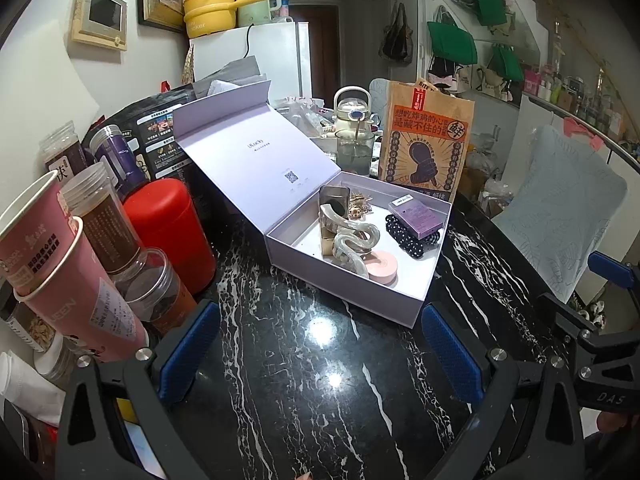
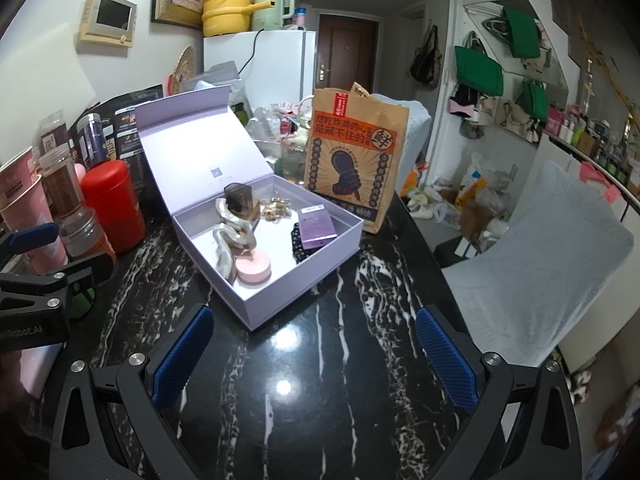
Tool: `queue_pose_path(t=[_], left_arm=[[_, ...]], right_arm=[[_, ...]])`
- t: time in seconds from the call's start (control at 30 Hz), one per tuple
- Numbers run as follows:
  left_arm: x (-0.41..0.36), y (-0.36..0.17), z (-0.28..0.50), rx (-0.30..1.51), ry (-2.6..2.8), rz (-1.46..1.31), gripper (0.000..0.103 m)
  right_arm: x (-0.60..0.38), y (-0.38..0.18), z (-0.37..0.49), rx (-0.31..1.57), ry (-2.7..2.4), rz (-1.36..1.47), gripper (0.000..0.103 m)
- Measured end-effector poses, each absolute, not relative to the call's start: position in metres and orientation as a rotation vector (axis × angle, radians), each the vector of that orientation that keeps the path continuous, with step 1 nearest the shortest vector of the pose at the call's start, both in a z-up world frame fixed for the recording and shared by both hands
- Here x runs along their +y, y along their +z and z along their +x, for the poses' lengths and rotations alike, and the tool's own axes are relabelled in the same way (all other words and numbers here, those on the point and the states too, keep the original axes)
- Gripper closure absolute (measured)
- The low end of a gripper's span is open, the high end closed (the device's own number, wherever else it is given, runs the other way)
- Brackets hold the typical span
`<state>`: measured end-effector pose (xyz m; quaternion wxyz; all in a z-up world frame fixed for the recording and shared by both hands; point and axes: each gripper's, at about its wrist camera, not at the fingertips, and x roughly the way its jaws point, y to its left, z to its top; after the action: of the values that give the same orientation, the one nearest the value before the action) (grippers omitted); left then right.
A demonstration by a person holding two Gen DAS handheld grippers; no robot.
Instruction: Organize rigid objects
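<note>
Here, nearest first:
Left tongs (image 1: 320, 356): spread wide with nothing between the blue pads, hovering over bare bench.
Right tongs (image 2: 314, 354): likewise parted and empty, just beside the left pair.
Bench (image 2: 320, 380): black marble with white veins, glossy, showing two lamp reflections.
Lilac box (image 1: 360, 300): sits on the bench ahead of both tongs, its hinged lid (image 1: 256, 148) standing open and leaning back.
Pink round case (image 1: 382, 266): inside the box, at its near edge.
Wavy cream hair claw (image 1: 352, 242): inside, touching the pink case and leaning against a taupe bottle (image 2: 239, 200) behind it.
Purple carton (image 1: 416, 214): inside on the right, resting on a black dotted piece (image 1: 408, 240), probably a hair tie.
Gold trinkets (image 2: 276, 208): inside near the back wall, too small to identify.
Red canister (image 1: 172, 232): left of the box, among paper cups (image 1: 52, 264) and clear jars.
Brown paper bag (image 2: 356, 156): upright just behind the box.
White fridge (image 2: 260, 68): far back, a yellow pot (image 2: 226, 14) on top.
</note>
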<state>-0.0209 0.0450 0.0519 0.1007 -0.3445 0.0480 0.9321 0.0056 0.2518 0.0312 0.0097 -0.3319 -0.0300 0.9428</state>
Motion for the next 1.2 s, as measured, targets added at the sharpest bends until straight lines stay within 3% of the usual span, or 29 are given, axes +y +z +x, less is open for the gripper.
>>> queue_pose_path(t=[1.2], left_arm=[[0.0457, 0.0517, -0.0234, 0.129, 2.726, -1.039, 0.0]], right_arm=[[0.2531, 0.0301, 0.0036, -0.12, 2.95, -1.067, 0.0]])
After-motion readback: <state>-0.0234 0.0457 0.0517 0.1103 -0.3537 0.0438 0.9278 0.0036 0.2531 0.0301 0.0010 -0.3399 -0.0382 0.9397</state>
